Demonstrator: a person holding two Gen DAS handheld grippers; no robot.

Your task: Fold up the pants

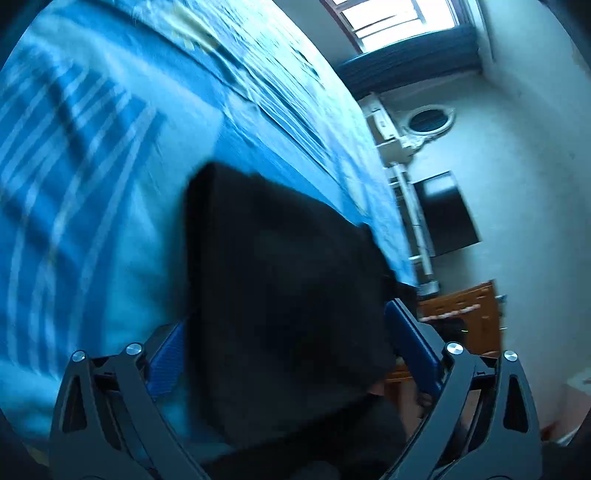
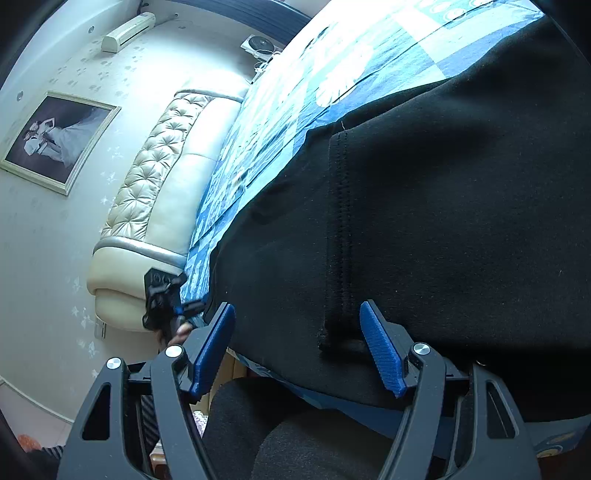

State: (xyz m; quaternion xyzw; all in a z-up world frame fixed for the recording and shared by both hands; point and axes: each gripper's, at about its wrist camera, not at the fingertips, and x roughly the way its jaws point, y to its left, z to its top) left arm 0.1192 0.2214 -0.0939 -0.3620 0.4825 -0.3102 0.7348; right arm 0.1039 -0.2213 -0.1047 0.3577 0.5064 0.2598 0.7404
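Note:
Black pants [image 2: 443, 206] lie on a blue patterned bedsheet [image 2: 332, 66]. In the right wrist view my right gripper [image 2: 297, 347] is open, its blue pads on either side of a stitched seam at the pants' near hem edge. In the left wrist view, which is blurred, my left gripper [image 1: 284, 354] is open with black pants fabric [image 1: 280, 280] lying between its blue pads [image 1: 168, 358]. The left gripper also shows in the right wrist view [image 2: 166, 299] at the bed's edge.
A cream padded headboard [image 2: 162, 177] stands at the bed's end, with a framed photo [image 2: 55, 140] on the wall. A window [image 1: 399, 18], a dark wall screen [image 1: 447, 214] and a wooden cabinet [image 1: 465, 314] stand beyond the bed.

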